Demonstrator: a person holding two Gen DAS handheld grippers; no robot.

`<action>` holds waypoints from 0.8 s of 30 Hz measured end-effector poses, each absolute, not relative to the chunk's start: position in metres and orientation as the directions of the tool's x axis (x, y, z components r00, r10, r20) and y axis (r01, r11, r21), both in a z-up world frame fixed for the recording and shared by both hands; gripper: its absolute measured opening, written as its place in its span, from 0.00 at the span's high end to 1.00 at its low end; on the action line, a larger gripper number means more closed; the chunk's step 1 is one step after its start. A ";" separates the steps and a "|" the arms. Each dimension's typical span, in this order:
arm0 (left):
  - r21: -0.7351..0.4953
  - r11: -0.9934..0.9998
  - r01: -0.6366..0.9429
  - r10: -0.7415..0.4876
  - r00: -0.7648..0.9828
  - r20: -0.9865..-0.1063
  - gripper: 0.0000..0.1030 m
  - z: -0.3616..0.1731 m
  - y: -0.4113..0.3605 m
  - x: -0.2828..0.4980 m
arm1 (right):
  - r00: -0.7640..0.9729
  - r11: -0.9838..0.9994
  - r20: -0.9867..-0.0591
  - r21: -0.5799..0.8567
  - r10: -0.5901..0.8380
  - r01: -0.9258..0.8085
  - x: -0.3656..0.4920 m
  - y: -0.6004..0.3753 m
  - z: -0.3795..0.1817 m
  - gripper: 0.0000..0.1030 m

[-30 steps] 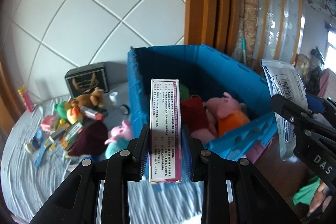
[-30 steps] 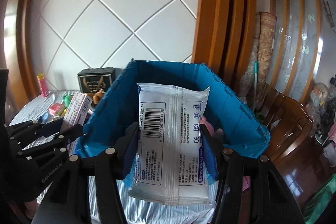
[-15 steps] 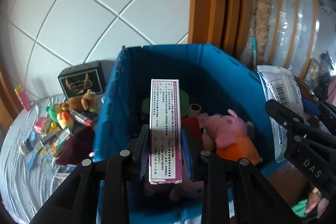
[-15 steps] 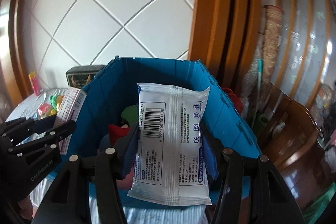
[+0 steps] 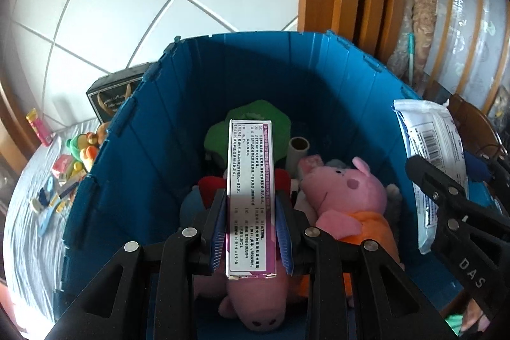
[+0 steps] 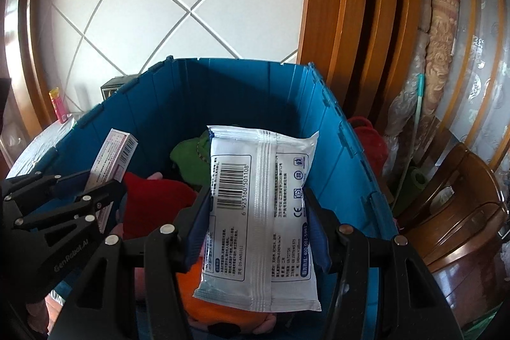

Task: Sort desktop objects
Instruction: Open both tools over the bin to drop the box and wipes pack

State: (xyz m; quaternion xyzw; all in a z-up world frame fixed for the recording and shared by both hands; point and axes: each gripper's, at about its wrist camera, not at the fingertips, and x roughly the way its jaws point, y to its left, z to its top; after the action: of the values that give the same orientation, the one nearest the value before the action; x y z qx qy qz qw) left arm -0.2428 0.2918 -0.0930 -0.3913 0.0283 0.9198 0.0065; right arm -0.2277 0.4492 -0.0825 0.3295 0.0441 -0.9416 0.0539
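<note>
- Left wrist view: the left gripper [image 5: 251, 223], jaws clamped on a narrow white-and-purple cardboard box [image 5: 250, 196], is now being held over the blue plastic crate [image 5: 134, 168], nearer than a second ago, above the pink plush pig [image 5: 344, 196].
- Right wrist view: the right gripper [image 6: 258, 231], jaws clamped on a white plastic wipes packet [image 6: 259, 212], is likewise being carried inside the rim; release looks near.

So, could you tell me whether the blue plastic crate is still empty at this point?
No, the blue plastic crate already holds a pink plush pig, a green plush toy and a cardboard tube.
</note>
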 end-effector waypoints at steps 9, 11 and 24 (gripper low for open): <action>0.045 -0.999 -0.029 -0.012 -0.690 -0.724 0.58 -0.095 0.297 -0.245 | -0.761 -0.993 -0.644 -0.028 -0.071 0.117 -0.226 0.460 -0.095 0.46; 0.045 -0.998 -0.032 -0.011 -0.697 -0.717 0.48 -0.093 0.297 -0.244 | -0.764 -0.994 -0.642 -0.028 -0.064 0.106 -0.226 0.463 -0.094 0.45; 0.038 -0.999 -0.037 0.000 -0.719 -0.695 0.27 -0.086 0.295 -0.233 | -0.786 -0.995 -0.616 -0.026 -0.058 0.094 -0.220 0.468 -0.083 0.13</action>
State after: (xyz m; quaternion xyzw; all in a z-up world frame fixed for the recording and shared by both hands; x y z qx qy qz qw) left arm -0.2335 0.2951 -0.0863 -0.3745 0.0245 0.9269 0.0100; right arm -0.2202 0.4678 -0.0829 0.3250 0.0275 -0.9445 0.0402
